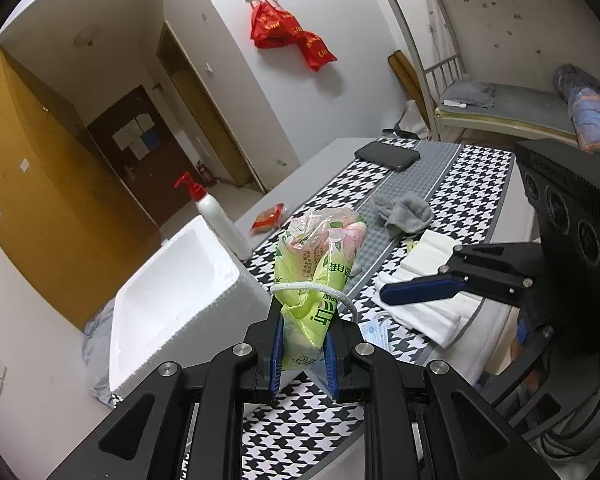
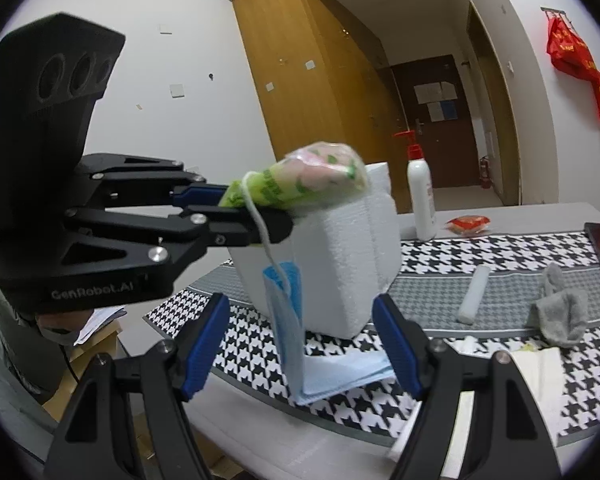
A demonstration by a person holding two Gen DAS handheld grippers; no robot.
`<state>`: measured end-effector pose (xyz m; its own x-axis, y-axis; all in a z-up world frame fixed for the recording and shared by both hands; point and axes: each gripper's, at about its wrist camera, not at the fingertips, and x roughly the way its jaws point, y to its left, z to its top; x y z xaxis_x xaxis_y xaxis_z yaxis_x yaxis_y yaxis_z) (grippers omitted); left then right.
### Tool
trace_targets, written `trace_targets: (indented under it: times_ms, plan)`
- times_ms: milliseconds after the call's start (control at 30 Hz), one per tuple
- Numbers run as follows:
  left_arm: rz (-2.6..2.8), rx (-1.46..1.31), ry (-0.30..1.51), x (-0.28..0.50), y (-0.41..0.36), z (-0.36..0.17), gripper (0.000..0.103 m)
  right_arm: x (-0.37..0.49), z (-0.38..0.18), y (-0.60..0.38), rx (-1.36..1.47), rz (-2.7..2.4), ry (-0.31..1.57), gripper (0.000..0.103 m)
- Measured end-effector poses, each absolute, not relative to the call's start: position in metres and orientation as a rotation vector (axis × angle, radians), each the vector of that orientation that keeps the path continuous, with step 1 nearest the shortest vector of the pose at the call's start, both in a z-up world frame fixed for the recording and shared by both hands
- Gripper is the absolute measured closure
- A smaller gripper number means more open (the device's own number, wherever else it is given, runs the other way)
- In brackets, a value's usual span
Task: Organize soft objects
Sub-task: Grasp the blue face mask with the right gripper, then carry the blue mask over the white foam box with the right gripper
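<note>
The left tongs [image 1: 302,350] are closed on the lower end of a green-and-pink plastic packet [image 1: 320,264], held in the air; both blue pads press on its wrapper. A white ear loop [image 1: 312,289] is wrapped around the packet just above the pads, and a blue face mask [image 2: 288,312] hangs from that loop, its lower end lying on the tabletop [image 2: 280,432].

The right tongs [image 2: 302,346] stand wide apart with nothing gripped; in the right wrist view the hanging mask sits between the two pads, touching neither.

Just beyond the packet, a white foam box [image 1: 172,296] stands open on the houndstooth cloth [image 1: 300,408]. Folded white cloths [image 1: 428,300] lie on the cloth below the right tongs.

Farther back, a white pump bottle [image 1: 220,220] with a red nozzle stands beside the foam box. A grey sock [image 1: 404,210] lies crumpled on the grey strip of the cloth, and in the right wrist view a white roll [image 2: 474,294] lies near it. A small red packet [image 1: 268,218] rests on the bare tabletop.

At the far end, a dark phone [image 1: 388,155] lies flat.
</note>
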<state>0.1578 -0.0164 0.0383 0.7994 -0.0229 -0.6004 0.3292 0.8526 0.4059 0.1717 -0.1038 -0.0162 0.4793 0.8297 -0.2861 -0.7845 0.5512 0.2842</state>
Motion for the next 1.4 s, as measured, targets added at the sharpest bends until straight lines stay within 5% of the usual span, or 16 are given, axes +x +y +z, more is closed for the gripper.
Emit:
trace_targets:
  times_ms: [200, 300, 367, 400, 1400]
  plan:
    - [-0.21, 0.53, 0.627, 0.153, -0.02, 0.037, 0.084, 0.17, -0.019, -0.095, 0.124, 1.017, 0.42, 0.036]
    - [-0.21, 0.529, 0.623, 0.152, -0.019, 0.037, 0.084, 0.172, -0.02, -0.088, 0.115, 1.028, 0.439, 0.059]
    - [-0.203, 0.527, 0.623, 0.152, -0.015, 0.037, 0.084, 0.175, -0.022, -0.085, 0.102, 1.025, 0.467, 0.093]
    - [-0.196, 0.523, 0.626, 0.153, -0.013, 0.037, 0.084, 0.177, -0.023, -0.084, 0.1, 1.014, 0.483, 0.096]
    - [-0.122, 0.362, 0.56, 0.136, 0.023, 0.035, 0.084, 0.21, 0.033, -0.138, 0.109, 0.828, 0.386, 0.099]
